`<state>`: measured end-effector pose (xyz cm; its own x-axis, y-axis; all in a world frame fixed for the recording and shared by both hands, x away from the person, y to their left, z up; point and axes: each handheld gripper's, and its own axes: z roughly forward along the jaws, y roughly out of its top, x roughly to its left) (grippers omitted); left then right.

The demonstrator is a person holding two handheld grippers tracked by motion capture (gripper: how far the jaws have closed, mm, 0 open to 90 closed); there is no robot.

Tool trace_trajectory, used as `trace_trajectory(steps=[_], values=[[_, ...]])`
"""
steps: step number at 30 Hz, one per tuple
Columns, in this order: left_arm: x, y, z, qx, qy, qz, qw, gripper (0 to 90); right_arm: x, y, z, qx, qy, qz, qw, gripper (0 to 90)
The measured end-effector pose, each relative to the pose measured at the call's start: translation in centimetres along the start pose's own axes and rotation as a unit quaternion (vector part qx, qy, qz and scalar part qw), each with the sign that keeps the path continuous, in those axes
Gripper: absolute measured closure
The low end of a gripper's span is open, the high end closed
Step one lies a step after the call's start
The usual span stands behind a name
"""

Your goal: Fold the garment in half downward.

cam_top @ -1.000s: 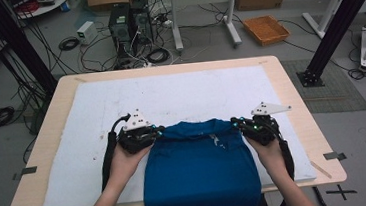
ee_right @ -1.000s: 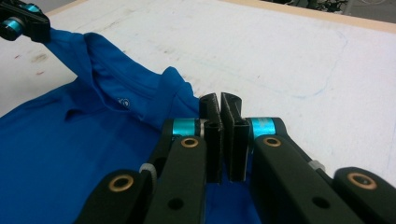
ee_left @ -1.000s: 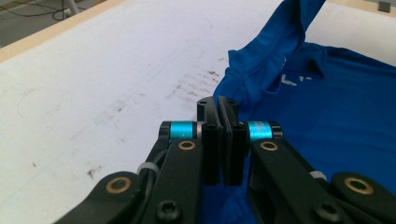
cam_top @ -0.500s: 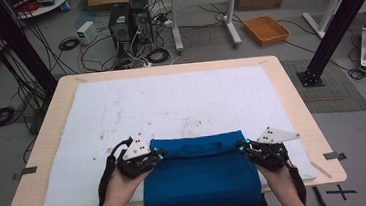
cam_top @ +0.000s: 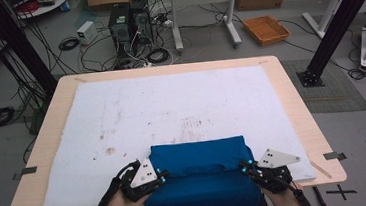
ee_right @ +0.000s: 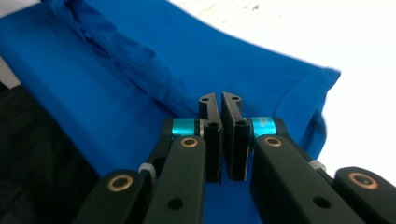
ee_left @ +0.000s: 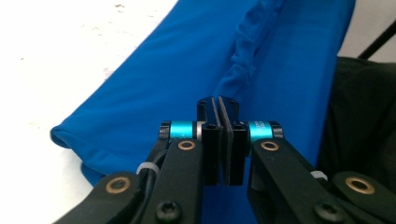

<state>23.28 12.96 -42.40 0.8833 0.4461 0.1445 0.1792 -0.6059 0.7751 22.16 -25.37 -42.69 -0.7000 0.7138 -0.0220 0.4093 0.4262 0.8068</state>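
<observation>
A blue garment (cam_top: 200, 156) lies folded on the white mat (cam_top: 171, 104) at the table's near edge, and its lower part hangs over the front. A bunched ridge of cloth runs across it between my two grippers. My left gripper (cam_top: 163, 176) sits at the garment's left side, jaws pressed together where that ridge ends (ee_left: 223, 100). At the right side, my right gripper (cam_top: 244, 167) is likewise shut at the ridge's other end (ee_right: 219, 99). Blue cloth (ee_left: 177, 70) (ee_right: 116, 107) spreads beyond both sets of jaws.
The wooden table (cam_top: 303, 122) carries the stained white mat over most of its top. On the floor behind it are computer towers (cam_top: 129, 22), cables, a desk (cam_top: 203, 11) and an orange tray (cam_top: 266, 29). A black stand (cam_top: 330, 25) rises at the right.
Both grippers have drawn the garment's far edge toward the person, folding it over itself. The cloth now covers a shorter band at the table's near edge.
</observation>
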Motion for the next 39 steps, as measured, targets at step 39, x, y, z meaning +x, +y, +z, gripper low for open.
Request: trace_trajectory(steps=[39], values=[[9.2,-1.8,3.0,0.009,0.059,-0.216,0.9745,63.4,-7.8,2.5,5.4,0.017,-0.026,0.130,0.9910,83.6]])
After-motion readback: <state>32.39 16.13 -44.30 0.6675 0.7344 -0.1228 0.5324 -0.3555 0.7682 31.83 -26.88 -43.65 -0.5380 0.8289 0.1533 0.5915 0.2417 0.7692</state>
